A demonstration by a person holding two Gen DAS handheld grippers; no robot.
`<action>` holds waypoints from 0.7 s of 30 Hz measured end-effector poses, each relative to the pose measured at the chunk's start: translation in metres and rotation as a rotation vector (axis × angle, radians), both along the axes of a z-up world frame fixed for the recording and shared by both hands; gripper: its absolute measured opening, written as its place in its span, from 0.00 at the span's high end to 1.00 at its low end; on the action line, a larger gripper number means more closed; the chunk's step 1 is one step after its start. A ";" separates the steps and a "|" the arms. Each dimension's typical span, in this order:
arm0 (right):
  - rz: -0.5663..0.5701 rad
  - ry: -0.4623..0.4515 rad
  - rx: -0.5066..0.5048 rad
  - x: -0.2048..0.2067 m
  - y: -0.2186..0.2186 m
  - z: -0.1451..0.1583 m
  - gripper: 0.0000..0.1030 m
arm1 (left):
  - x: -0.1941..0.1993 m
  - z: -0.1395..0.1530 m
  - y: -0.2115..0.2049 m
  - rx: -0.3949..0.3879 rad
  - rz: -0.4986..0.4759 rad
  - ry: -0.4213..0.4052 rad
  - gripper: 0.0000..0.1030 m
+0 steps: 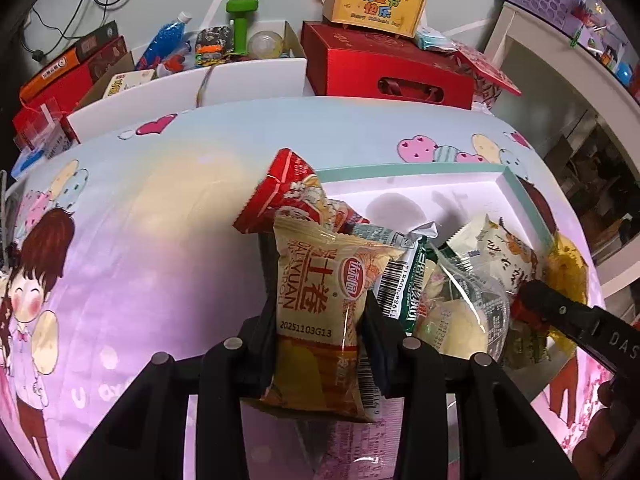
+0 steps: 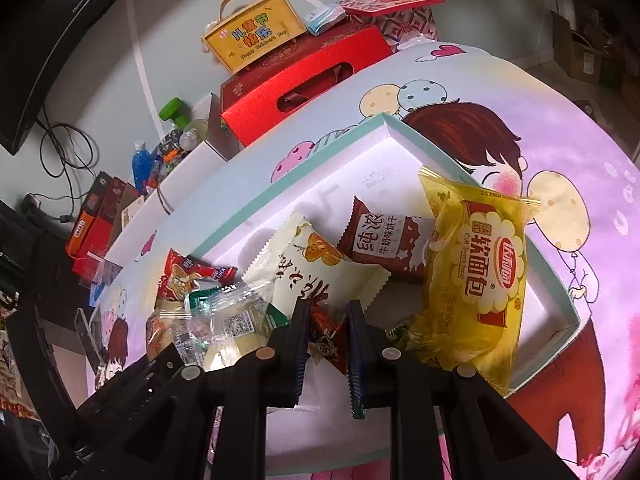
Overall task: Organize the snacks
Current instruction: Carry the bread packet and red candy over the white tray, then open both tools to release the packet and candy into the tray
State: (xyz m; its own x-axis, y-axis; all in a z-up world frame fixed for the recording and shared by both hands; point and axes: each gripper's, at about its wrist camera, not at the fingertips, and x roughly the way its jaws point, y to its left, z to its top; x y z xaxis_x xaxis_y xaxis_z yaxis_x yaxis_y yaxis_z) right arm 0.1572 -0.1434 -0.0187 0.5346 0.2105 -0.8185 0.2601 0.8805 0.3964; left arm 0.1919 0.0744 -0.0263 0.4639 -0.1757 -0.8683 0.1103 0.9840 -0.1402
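In the left wrist view my left gripper [image 1: 320,320] is shut on a beige egg-roll packet [image 1: 316,280], held upright over the cartoon-print tablecloth [image 1: 160,220]. Behind it a red packet [image 1: 288,188] leans at the left corner of a shallow white box with a teal rim [image 1: 420,168]. My right gripper [image 2: 328,320] reaches into that box [image 2: 320,148] and is shut on a small red packet [image 2: 326,332]. Around it lie a cream packet [image 2: 312,268], a brown packet [image 2: 384,240], clear wrapped snacks [image 2: 224,320] and a yellow soft-bread bag [image 2: 480,272] against the right rim.
Behind the table stand a red gift box [image 1: 384,68] with a yellow carry box [image 1: 376,0] on top, and a white bin [image 1: 240,80] holding bottles and a green dumbbell [image 1: 240,20]. Orange and red cartons [image 1: 68,76] sit far left; a shelf [image 1: 560,60] stands right.
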 end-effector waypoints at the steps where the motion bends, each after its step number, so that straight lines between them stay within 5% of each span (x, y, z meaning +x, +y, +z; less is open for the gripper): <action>1: -0.001 0.003 -0.005 0.000 0.000 0.001 0.80 | 0.000 0.000 -0.001 -0.007 -0.005 0.002 0.62; 15: 0.034 0.040 -0.068 0.003 0.006 0.003 0.78 | 0.002 -0.008 -0.010 -0.042 -0.041 0.026 0.61; 21: 0.056 0.039 -0.088 0.003 0.013 0.006 0.78 | 0.000 -0.005 -0.006 -0.059 -0.022 0.030 0.41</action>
